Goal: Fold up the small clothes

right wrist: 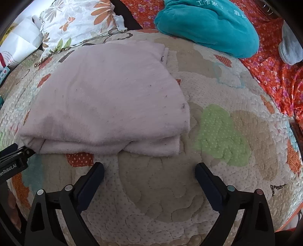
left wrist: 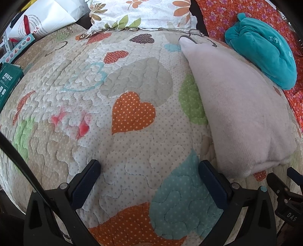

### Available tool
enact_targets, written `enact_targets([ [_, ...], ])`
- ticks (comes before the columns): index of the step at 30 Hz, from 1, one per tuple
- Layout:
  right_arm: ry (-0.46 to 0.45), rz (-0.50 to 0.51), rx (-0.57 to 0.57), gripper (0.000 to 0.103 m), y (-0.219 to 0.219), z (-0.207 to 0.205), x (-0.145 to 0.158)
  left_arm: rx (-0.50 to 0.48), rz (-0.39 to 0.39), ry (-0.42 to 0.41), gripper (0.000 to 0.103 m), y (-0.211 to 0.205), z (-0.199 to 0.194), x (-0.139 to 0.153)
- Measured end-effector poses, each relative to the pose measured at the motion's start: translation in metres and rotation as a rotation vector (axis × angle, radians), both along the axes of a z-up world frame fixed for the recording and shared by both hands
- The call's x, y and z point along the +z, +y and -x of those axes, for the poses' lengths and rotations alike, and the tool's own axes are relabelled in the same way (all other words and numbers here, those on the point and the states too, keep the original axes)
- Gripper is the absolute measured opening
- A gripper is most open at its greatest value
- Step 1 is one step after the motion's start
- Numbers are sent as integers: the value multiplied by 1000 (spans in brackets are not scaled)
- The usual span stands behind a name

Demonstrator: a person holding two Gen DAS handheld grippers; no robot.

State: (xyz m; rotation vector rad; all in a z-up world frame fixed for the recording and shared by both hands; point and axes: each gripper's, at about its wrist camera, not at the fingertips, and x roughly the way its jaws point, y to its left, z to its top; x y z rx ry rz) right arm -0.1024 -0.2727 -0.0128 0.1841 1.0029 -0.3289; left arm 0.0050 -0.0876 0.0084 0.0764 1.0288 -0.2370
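A pale pink cloth (right wrist: 106, 98) lies folded in layers on the heart-patterned quilt (right wrist: 217, 132). It also shows at the right of the left wrist view (left wrist: 240, 106). My right gripper (right wrist: 149, 170) is open and empty, just in front of the cloth's near folded edge, not touching it. My left gripper (left wrist: 149, 166) is open and empty over bare quilt (left wrist: 132, 79), to the left of the cloth. The right gripper's tip shows at the lower right of the left wrist view (left wrist: 284, 181).
A teal plush garment (right wrist: 208, 26) lies at the quilt's far edge on an orange floral sheet (right wrist: 274, 75). A floral pillow (left wrist: 142, 13) sits at the back. White paper bags (left wrist: 37, 20) and a green box (left wrist: 7, 81) are at the left. A grey sock (right wrist: 289, 47) is far right.
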Motion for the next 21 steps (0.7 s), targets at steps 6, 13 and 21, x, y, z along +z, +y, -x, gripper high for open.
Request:
enact_targets([
  [6,-4,6,-6,101,2,0,-1,5,-2,-3,103,0,1,0],
  [13,-6,12,-13,102,3,0,-2,5,-1,-4,103,-1,1,0],
  [21,-6,13,-12,103,4,0,-2,4,-2,-5,103,-1,1,0],
])
